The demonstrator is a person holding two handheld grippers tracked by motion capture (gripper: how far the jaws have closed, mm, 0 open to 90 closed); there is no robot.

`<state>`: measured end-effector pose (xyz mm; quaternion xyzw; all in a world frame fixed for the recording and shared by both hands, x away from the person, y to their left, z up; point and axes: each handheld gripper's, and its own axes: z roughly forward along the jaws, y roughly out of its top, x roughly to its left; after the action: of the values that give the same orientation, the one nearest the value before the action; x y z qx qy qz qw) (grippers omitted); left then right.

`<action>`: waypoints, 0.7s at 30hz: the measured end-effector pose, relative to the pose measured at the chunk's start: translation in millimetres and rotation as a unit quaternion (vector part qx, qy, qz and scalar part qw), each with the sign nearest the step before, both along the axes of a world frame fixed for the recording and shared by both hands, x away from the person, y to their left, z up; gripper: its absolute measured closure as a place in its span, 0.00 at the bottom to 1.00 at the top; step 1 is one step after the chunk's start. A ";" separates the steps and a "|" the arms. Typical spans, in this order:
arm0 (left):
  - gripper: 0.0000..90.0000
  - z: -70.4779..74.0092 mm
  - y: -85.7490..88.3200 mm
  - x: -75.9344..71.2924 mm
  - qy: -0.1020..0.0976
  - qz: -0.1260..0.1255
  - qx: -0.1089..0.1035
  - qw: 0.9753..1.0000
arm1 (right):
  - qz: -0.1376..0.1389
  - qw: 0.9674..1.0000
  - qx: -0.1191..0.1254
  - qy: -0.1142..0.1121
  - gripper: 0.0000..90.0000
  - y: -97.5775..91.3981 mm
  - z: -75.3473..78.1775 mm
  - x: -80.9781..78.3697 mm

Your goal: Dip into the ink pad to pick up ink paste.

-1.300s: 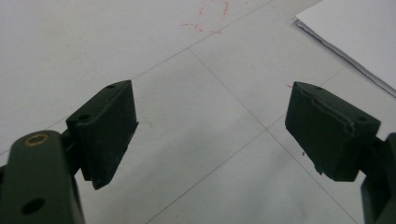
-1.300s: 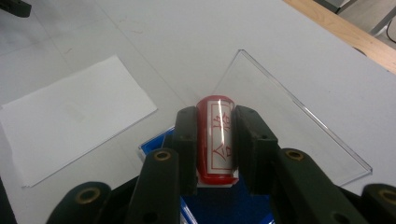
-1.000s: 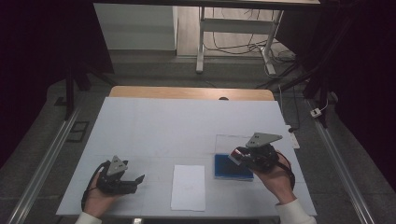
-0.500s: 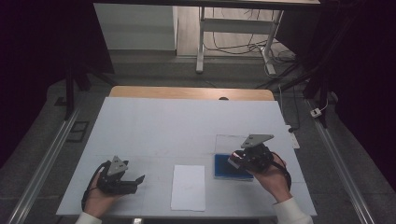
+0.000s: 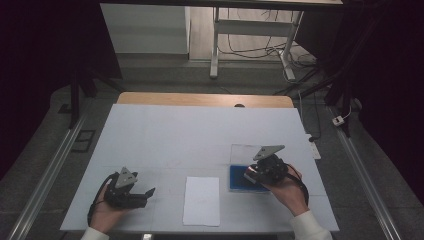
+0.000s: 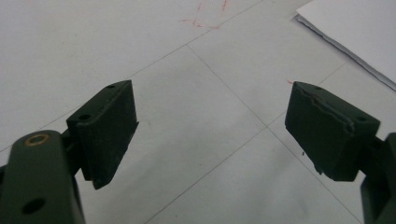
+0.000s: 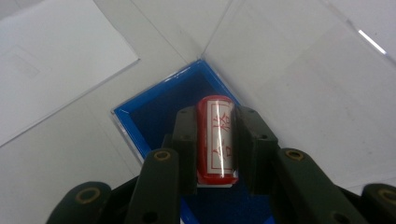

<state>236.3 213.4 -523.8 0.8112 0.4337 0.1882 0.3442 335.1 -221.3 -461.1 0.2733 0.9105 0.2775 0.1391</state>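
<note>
My right gripper (image 7: 214, 135) is shut on a red cylindrical stamp (image 7: 215, 140) with a white label bearing red characters. It hovers just over an open blue ink pad box (image 7: 159, 109) whose clear lid (image 7: 299, 70) lies folded back behind it. In the high view the right gripper (image 5: 252, 175) sits over the blue box (image 5: 240, 178) at the table's right front. A white sheet of paper (image 5: 201, 200) lies in the front middle. My left gripper (image 5: 147, 193) rests at the left front, open, with bare table between its jaws (image 6: 210, 135).
The white table top (image 5: 200, 135) has a wooden strip along its far edge. A corner of the paper (image 6: 359, 32) shows in the left gripper view. Metal rails run down both sides of the table, and a desk frame with cables stands beyond.
The right gripper with the stamp has sunk toward the blue ink pad box and shifted slightly toward the person. The left gripper has stayed put.
</note>
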 end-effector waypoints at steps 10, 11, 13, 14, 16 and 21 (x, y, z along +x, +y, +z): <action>0.19 0.1 -0.2 -0.1 -0.001 -0.002 0.000 1.000 | -0.009 1.000 -0.003 0.010 0.78 -1.5 -4.8 3.3; 0.19 0.1 -0.2 -0.1 -0.001 -0.002 0.000 1.000 | -0.008 1.000 -0.004 0.010 0.79 -1.4 -4.8 3.6; 0.19 0.2 -0.4 -0.2 -0.002 -0.001 -0.001 1.000 | -0.009 1.000 -0.009 0.010 0.79 0.1 -4.6 3.1; 0.19 0.2 -0.5 -0.2 -0.002 -0.001 0.000 1.000 | -0.008 1.000 -0.014 0.008 0.79 0.9 -4.5 2.9; 0.19 0.3 -1.0 -0.5 -0.002 -0.001 0.000 1.000 | -0.008 1.000 -0.020 0.008 0.79 2.6 -4.2 2.4; 0.19 0.6 -1.6 -0.8 -0.001 -0.002 0.000 1.000 | -0.008 0.999 -0.036 0.011 0.79 5.8 -5.3 2.8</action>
<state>235.5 211.8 -523.2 0.8116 0.4319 0.1887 0.3452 337.9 -215.5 -466.4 0.2788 0.9191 0.2403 0.1409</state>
